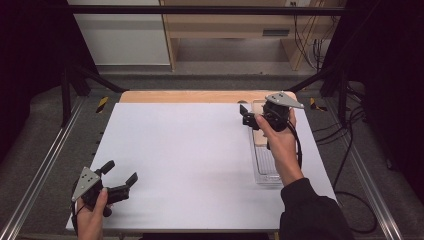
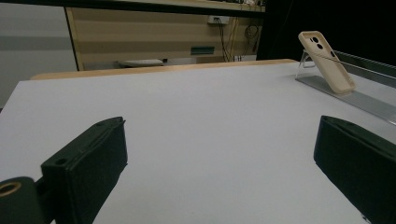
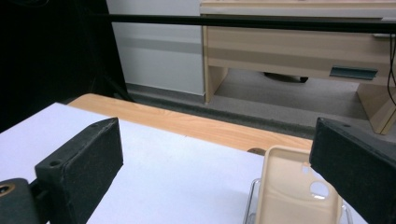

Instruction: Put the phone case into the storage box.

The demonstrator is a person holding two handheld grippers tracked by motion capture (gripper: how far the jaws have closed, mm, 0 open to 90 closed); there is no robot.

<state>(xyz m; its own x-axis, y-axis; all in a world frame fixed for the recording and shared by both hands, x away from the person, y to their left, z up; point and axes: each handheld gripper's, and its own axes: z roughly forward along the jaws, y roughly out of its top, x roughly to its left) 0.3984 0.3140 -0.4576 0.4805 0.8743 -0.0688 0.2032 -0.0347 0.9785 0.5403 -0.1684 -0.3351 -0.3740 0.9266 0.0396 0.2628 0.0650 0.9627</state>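
A beige phone case leans tilted on a clear stand at the far end of a long clear tray on the right side of the white sheet. In the right gripper view the case shows its hollow inner side with camera cut-outs, just below and near the right jaw. My right gripper hovers open over the tray's far end, nothing between its jaws. My left gripper is open near the sheet's front left corner, low over bare sheet, pointing toward the case.
A strip of wooden tabletop runs along the far edge of the sheet. Beyond it stand a light wood desk and a white cabinet. Metal rails flank the table, and cables trail at the right.
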